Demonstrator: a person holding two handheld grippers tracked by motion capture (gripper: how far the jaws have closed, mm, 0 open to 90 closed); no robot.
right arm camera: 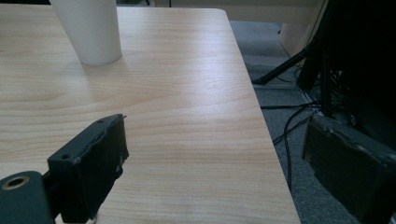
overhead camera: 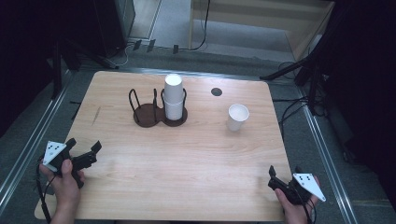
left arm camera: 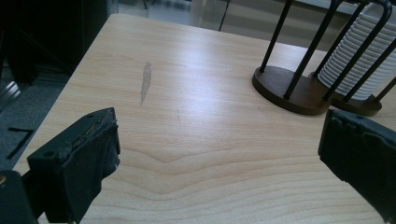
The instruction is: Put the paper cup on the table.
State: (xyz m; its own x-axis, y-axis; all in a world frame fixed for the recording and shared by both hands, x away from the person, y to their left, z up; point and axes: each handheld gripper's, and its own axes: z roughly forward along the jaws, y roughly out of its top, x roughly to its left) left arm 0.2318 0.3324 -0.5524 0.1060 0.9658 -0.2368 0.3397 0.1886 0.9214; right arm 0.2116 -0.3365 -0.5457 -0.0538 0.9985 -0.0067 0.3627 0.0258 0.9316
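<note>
- Wooden table [overhead camera: 187, 158], light grain, rounded corners; small dark round spot [overhead camera: 216, 92] near far edge, grey streak [left arm camera: 145, 83] on surface toward left side.
- Dark two-bay cup holder [overhead camera: 156, 112] at far centre of table, upright wire hoops on twin round bases.
- Stack of white paper cups [overhead camera: 173, 95] standing upright in right bay of holder; left bay empty. Ribbed rims of stack seen through wires in left gripper view.
- Single white paper cup [overhead camera: 237, 116] upright, mouth up, on table right of holder, well apart from it.
- Left gripper [overhead camera: 85, 150] at near left corner of table, held in left hand [overhead camera: 65, 179], pointed toward holder. Jaws spread wide, nothing between them; bare wood visible across gap in left gripper view.
- Right gripper [overhead camera: 285, 173] at near right corner, held in right hand [overhead camera: 296, 207]. Jaws wide apart, nothing held; one jaw over table, other past table's right edge above grey floor [right arm camera: 280, 56].
- Single cup well ahead of right gripper, not touched.
</note>
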